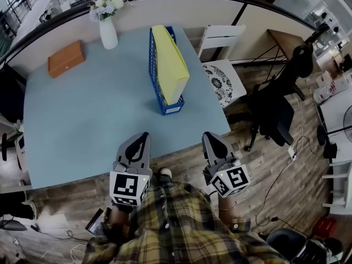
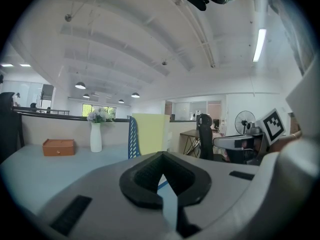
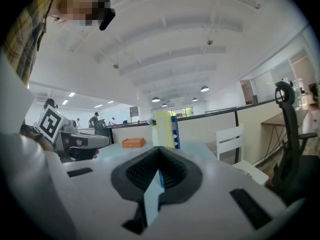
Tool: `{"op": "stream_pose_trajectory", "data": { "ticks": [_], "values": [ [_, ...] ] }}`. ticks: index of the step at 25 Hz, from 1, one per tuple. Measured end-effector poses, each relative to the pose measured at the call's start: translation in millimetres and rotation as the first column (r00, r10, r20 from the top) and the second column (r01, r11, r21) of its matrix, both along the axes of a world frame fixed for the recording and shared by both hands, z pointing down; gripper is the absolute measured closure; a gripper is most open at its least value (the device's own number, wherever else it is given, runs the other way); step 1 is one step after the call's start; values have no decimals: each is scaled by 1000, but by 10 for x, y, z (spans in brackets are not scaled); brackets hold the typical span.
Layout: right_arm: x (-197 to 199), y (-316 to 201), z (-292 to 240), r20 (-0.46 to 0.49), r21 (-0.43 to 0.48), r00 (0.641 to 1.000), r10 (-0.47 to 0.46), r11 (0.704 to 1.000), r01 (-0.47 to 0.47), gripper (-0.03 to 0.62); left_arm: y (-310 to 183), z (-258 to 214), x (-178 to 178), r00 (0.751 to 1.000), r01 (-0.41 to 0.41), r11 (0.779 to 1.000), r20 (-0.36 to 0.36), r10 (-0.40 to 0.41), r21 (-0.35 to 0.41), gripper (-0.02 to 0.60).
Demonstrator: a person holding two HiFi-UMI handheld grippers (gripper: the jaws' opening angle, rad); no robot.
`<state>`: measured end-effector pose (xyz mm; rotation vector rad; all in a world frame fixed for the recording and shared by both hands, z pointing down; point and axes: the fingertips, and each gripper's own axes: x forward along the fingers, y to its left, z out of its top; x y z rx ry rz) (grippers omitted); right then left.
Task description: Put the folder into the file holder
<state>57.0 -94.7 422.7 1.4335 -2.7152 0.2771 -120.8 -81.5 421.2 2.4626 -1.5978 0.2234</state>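
A yellow folder (image 1: 170,62) stands upright inside the blue file holder (image 1: 155,78) at the far right of the light blue table (image 1: 82,120). Both show small and far off in the left gripper view, folder (image 2: 150,133) and holder (image 2: 132,139), and in the right gripper view, folder (image 3: 162,129) and holder (image 3: 175,131). My left gripper (image 1: 144,137) hangs over the table's near edge, shut and holding nothing. My right gripper (image 1: 209,137) is beside it, just off the table's near right corner, also shut and holding nothing. Both point toward the holder from well short of it.
A white vase with flowers (image 1: 108,29) stands at the back of the table, an orange-brown box (image 1: 66,58) at the back left. A white chair (image 1: 223,65) and a black office chair (image 1: 278,106) stand on the wooden floor to the right.
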Motion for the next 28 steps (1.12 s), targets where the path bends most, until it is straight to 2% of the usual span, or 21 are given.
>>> {"op": "stream_pose_trajectory", "data": {
  "ticks": [28],
  "values": [
    [-21, -65, -5, 3, -9, 1000, 26, 1000, -26, 592, -30, 3, -65, 1000, -1, 1000, 6, 1, 2, 589]
  ]
}}
